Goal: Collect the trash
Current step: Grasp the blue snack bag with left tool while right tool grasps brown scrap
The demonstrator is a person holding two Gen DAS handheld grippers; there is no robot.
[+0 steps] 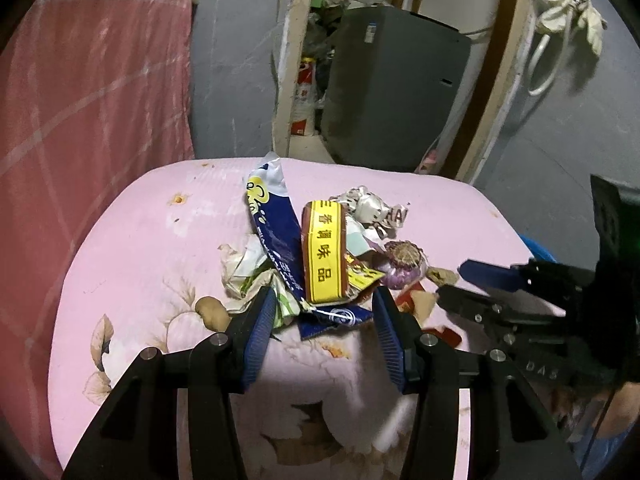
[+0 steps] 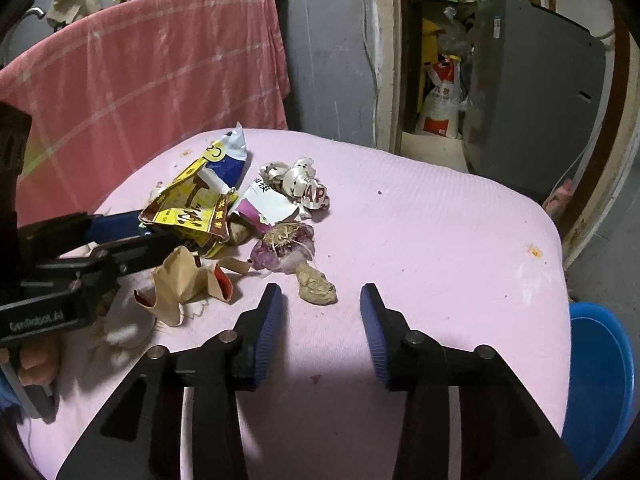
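Trash heap (image 1: 320, 256) sits mid-table on the pink cloth (image 1: 152, 248), and both tools are at it. In the left wrist view the left gripper (image 1: 325, 309) has its blue pads either side of the near edge of the heap, a yellow box (image 1: 323, 258) and a blue wrapper (image 1: 276, 232) between them; whether the pads actually press I cannot tell. The right gripper (image 2: 322, 307) stands with jaws apart and only bare cloth between them, just short of a peanut shell (image 2: 316, 282) and a purple onion scrap (image 2: 282, 246) at the heap's near side. Crumpled white paper (image 2: 306, 184) lies at the heap's far side, torn brown paper (image 2: 182, 280) on its left. A blue bucket (image 2: 600, 376) stands off to the heap's right, below the table edge.
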